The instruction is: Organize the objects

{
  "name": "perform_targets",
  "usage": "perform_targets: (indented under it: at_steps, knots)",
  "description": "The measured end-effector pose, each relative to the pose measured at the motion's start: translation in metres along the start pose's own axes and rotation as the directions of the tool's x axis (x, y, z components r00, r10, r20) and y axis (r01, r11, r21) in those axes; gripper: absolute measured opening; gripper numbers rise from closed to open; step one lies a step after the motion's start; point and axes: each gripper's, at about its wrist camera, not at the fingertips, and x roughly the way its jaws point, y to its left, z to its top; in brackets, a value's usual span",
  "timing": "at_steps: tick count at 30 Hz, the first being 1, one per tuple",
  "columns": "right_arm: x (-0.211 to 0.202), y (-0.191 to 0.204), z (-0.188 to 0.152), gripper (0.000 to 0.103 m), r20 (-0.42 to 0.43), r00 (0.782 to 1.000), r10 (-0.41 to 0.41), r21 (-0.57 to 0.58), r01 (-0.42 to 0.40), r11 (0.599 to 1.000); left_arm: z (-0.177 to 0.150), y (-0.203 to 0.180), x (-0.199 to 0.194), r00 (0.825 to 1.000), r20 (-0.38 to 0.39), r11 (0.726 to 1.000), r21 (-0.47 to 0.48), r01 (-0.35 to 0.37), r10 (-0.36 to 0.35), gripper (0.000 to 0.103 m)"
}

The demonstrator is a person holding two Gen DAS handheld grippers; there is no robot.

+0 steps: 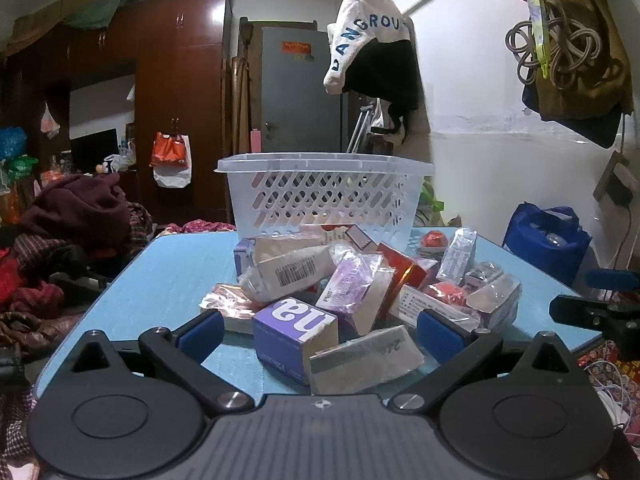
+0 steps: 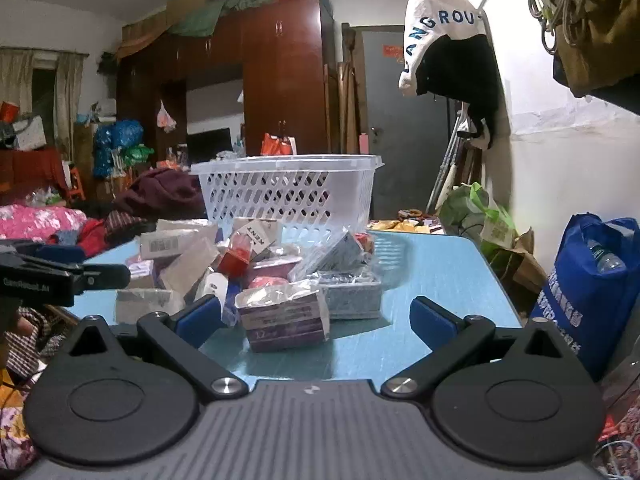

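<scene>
A pile of several small boxes and plastic-wrapped packets lies on the light blue table [image 1: 168,280]. A white perforated plastic basket [image 1: 324,192] stands behind the pile. My left gripper [image 1: 320,336] is open, low at the table's near edge, with a purple box [image 1: 294,336] and a grey wrapped box [image 1: 366,356] between its fingers, not gripped. My right gripper [image 2: 316,320] is open in front of a purple wrapped box [image 2: 284,316] on the table [image 2: 432,276]. The basket [image 2: 288,192] stands beyond. The left gripper [image 2: 60,276] shows at the left edge of the right wrist view.
Heaped clothes [image 1: 72,232] lie left of the table. A blue bag [image 2: 592,292] stands on the right by the white wall. A white and black garment [image 1: 372,56] hangs above the basket. Dark wooden wardrobes [image 1: 168,100] and a grey door [image 1: 300,92] stand behind.
</scene>
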Motion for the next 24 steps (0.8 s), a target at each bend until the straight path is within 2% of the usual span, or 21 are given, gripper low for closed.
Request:
perform_targets:
  at_steps: [11, 24]
  knots:
    - [-0.0015, -0.0026, -0.0007, 0.103, 0.004, 0.999, 0.046, 0.007, -0.046, 0.999, -0.0011, -0.0052, -0.0018, 1.0, -0.002, 1.0, 0.007, 0.013, -0.013, 0.103]
    - [-0.0014, -0.0069, -0.0022, 0.103, 0.0, 0.999, 0.048, 0.011, -0.048, 0.999, -0.0013, -0.0065, -0.0026, 1.0, -0.001, 1.0, 0.016, 0.015, -0.015, 0.103]
